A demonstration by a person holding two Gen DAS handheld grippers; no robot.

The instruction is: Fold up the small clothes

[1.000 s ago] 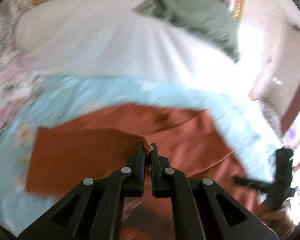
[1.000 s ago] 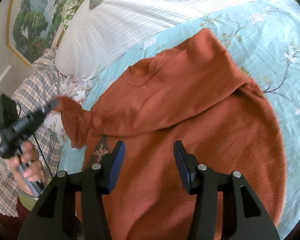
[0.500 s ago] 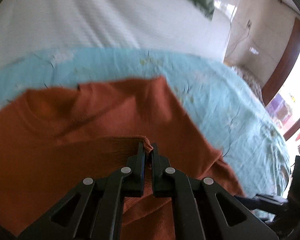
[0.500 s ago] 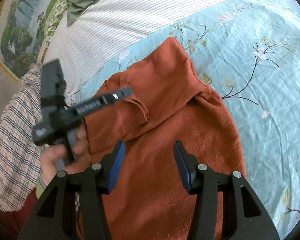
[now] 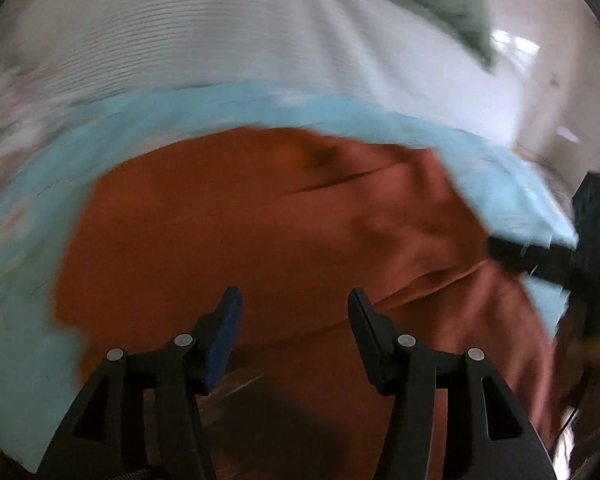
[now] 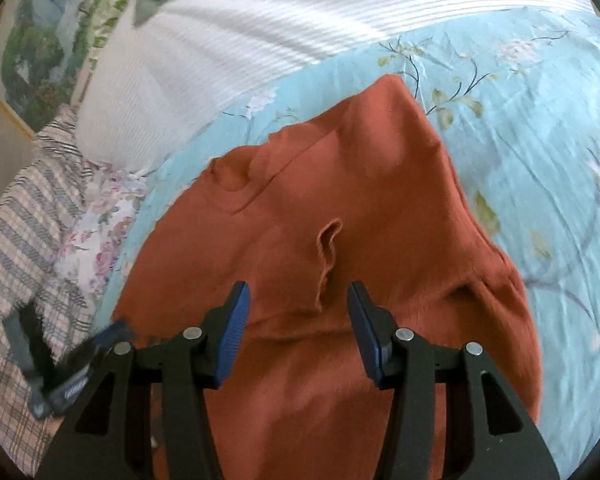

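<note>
Now, with your left gripper (image 5: 292, 312) and right gripper (image 6: 298, 300) both spread and empty over the rust sweater (image 6: 340, 240), pinch the cuff (image 6: 326, 256) just ahead to tidy that sleeve fold.

Plenty of bare blue sheet (image 6: 540, 128) right of sweater (image 6: 380, 208); white pillow (image 6: 260, 28) blocking behind, checked fabric (image 6: 16, 240) left.

The rust-orange sweater (image 6: 380, 208) lies on the bed. Both sleeves are folded across its chest, cuff (image 6: 326, 256) in the middle.
</note>
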